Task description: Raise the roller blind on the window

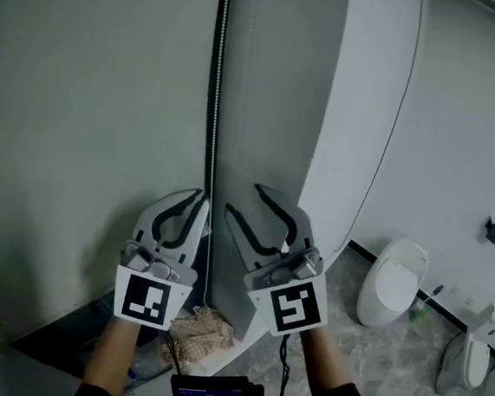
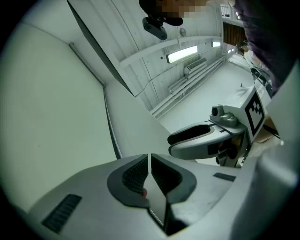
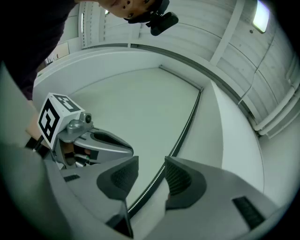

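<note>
A thin bead chain hangs straight down the wall beside the left edge of the grey roller blind. My left gripper is at the chain, and in the left gripper view its jaws are shut on the chain, which comes out below the pads. My right gripper is just to the right, level with the left one. Its jaws stand wide open, with the chain running through the gap and no pad touching it.
The pale wall fills the left side. On the marbled floor to the right stand a white toilet and another white fixture. A crumpled cloth lies at the foot of the wall below the grippers.
</note>
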Demonstrator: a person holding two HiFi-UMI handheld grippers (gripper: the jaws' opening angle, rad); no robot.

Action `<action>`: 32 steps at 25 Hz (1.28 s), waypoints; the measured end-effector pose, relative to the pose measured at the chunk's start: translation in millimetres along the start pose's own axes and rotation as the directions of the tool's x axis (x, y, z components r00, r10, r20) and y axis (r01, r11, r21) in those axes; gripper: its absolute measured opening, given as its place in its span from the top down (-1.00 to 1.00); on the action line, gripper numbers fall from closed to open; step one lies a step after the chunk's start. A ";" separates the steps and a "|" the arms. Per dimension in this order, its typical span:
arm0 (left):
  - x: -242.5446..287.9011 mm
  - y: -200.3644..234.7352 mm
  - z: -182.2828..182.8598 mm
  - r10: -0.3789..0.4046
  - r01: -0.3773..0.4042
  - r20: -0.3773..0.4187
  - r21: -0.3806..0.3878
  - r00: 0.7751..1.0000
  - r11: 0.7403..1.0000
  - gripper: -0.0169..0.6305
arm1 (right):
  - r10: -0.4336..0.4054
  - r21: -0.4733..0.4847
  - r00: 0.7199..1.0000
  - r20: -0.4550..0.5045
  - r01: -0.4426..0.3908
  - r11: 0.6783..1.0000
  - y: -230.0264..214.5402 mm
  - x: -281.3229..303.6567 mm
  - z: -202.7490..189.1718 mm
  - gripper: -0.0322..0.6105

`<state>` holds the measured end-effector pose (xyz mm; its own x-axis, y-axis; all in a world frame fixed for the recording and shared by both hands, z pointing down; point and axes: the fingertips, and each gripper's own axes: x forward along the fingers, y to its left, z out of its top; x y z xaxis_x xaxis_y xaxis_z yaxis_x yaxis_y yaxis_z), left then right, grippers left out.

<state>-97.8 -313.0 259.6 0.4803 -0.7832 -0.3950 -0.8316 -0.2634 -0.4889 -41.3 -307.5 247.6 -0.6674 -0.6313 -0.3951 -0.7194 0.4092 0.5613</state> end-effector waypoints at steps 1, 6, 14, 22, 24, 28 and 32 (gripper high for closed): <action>0.4 0.6 -0.2 0.001 -0.001 -0.003 0.000 1.000 1.000 0.88 | -0.008 -0.004 1.000 0.006 0.008 1.000 -2.7 -1.0 1.1 0.37; 0.6 3.6 -1.0 0.005 -0.005 -0.003 0.004 1.000 1.000 0.88 | -0.021 -0.009 1.000 0.022 0.021 1.000 -8.8 -3.1 3.0 0.56; 22.7 5.9 -5.1 -0.006 0.003 -0.040 -0.072 0.999 0.997 0.88 | -0.029 0.007 0.998 0.056 0.029 1.000 -13.0 -11.7 14.4 0.87; 111.2 27.3 -26.2 -0.081 0.080 -0.110 -0.014 0.991 0.997 0.53 | -0.039 -0.002 0.999 0.035 0.039 0.999 -24.8 -34.7 13.4 0.86; 127.5 26.4 -34.0 -0.103 0.099 -0.143 -0.039 0.984 0.994 0.53 | -0.047 -0.017 0.998 0.037 0.048 0.999 -27.3 -39.9 13.9 0.86; 147.5 19.2 -40.6 -0.145 0.129 -0.194 -0.096 0.970 0.987 0.53 | -0.049 -0.009 0.999 0.021 0.049 0.999 -33.8 -46.6 16.3 0.86; 157.6 20.0 -39.0 -0.150 0.122 -0.209 -0.144 0.966 0.982 0.58 | -0.050 -0.006 0.999 0.003 0.050 0.999 -38.9 -49.5 17.2 0.86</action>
<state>-49.7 -463.7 217.9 0.5309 -0.8348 -0.1456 -0.7983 -0.4350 -0.4165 16.5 -280.8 232.8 -0.6315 -0.6487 -0.4248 -0.7505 0.3734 0.5454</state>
